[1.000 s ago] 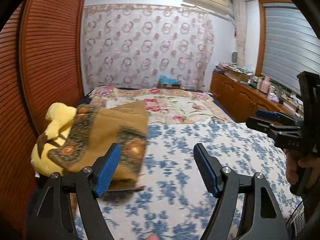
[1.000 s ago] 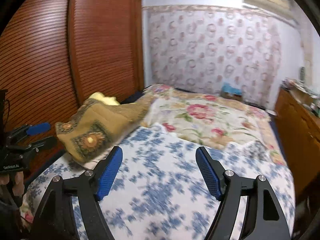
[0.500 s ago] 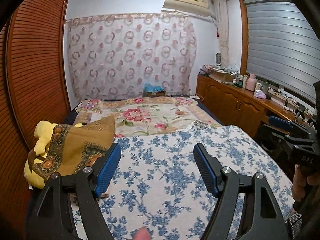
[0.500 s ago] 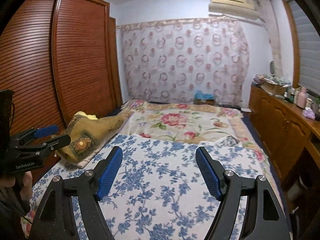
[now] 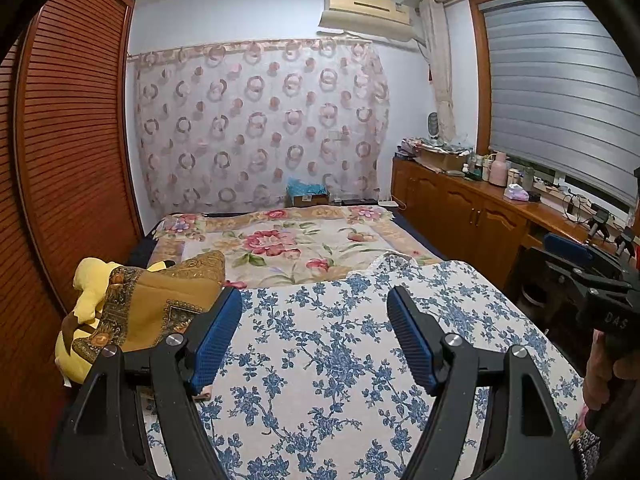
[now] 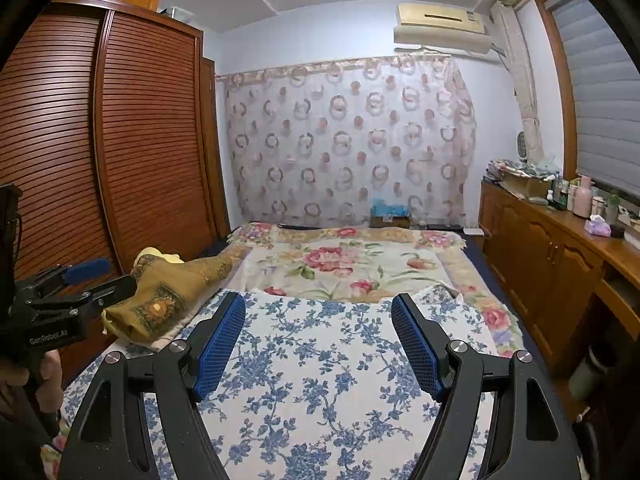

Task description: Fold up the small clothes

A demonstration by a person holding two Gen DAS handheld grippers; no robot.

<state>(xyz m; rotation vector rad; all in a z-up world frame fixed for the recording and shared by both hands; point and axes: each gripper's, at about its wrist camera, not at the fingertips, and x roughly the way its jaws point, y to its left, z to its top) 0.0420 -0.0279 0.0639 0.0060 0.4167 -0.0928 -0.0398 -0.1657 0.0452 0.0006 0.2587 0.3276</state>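
Blue-padded and spread wide, my left gripper (image 5: 314, 334) and right gripper (image 6: 318, 342) hold nothing above the near end of the bed (image 5: 320, 360). No small garment shows anywhere on it; I cannot tell where the clothes are. A brown patterned cushion (image 5: 160, 304) lies along the bed's left edge. Folding, I judge, hasn't started.
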